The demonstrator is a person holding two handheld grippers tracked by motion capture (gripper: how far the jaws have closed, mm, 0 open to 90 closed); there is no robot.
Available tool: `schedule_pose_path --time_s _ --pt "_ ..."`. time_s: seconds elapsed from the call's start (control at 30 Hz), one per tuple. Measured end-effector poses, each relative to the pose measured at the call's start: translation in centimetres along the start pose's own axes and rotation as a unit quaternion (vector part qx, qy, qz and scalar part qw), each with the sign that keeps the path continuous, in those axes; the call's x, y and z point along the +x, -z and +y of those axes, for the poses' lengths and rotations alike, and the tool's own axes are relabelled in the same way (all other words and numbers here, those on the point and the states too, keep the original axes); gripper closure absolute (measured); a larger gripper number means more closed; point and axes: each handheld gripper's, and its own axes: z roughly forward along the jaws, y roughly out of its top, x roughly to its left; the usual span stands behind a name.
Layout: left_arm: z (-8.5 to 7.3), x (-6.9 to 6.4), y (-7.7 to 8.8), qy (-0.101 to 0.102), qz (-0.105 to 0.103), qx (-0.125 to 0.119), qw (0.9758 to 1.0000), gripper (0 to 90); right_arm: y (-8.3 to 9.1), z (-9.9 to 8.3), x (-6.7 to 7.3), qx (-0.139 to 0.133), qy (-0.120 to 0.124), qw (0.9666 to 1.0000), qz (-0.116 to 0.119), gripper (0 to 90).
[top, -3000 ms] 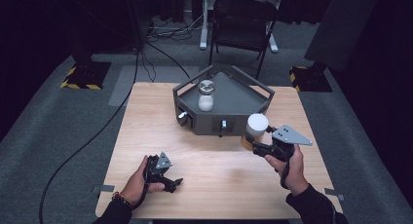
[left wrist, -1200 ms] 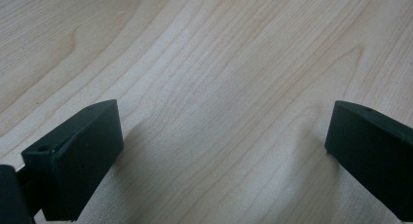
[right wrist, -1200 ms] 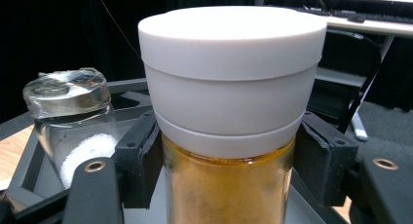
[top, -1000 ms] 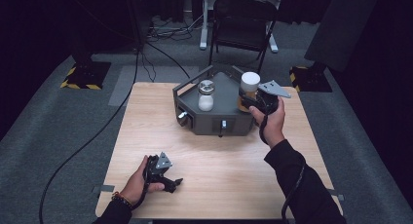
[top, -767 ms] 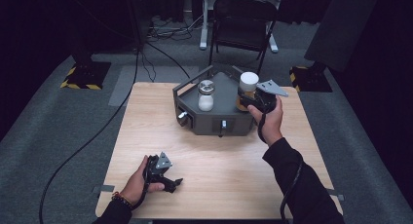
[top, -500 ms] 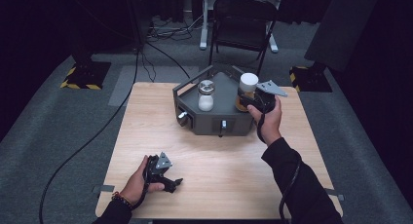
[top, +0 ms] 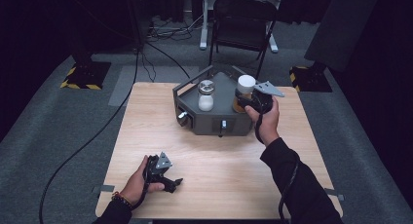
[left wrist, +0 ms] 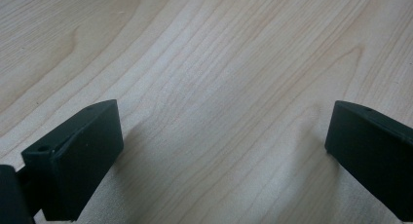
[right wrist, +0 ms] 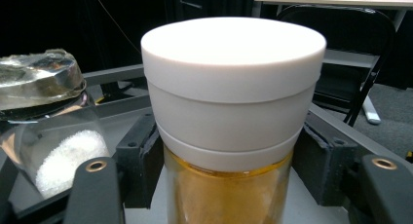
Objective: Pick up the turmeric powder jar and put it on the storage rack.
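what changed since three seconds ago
The right gripper, jaws still shut on the white-lidded jar, carried it from the table's right edge up over the grey tray, beside the glass jar. The left gripper stayed open on the table.

jar (right wrist: pixel 233 136): glass, amber-yellow contents, broad white screw lid on | pose: upright | place: clamped in my right gripper (top: pixel 247 103) over the grey tray (top: pixel 221 118), right of the salt jar (top: pixel 206 95)
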Motion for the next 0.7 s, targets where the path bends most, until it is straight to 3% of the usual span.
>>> schedule_pose_path --time_s 0.2,0.37,0.57,0.7 --pt "0.0 0.0 0.0 0.000 0.000 0.000 1.0000 0.0 0.2 -0.3 -0.1 -0.006 0.000 1.0000 -0.001 33.0" --pt "0.0 0.0 0.0 0.000 0.000 0.000 1.0000 0.0 0.4 -0.4 0.1 -0.018 0.004 0.9998 -0.004 24.4" --pt "0.0 0.0 0.0 0.001 0.000 -0.001 1.0000 0.0 0.7 -0.8 0.9 -0.025 0.033 0.9988 -0.026 12.2" --pt "0.0 0.0 0.0 0.000 0.000 0.000 1.0000 0.0 1.0 -1.1 0.9 -0.028 0.050 0.9981 -0.021 6.1"
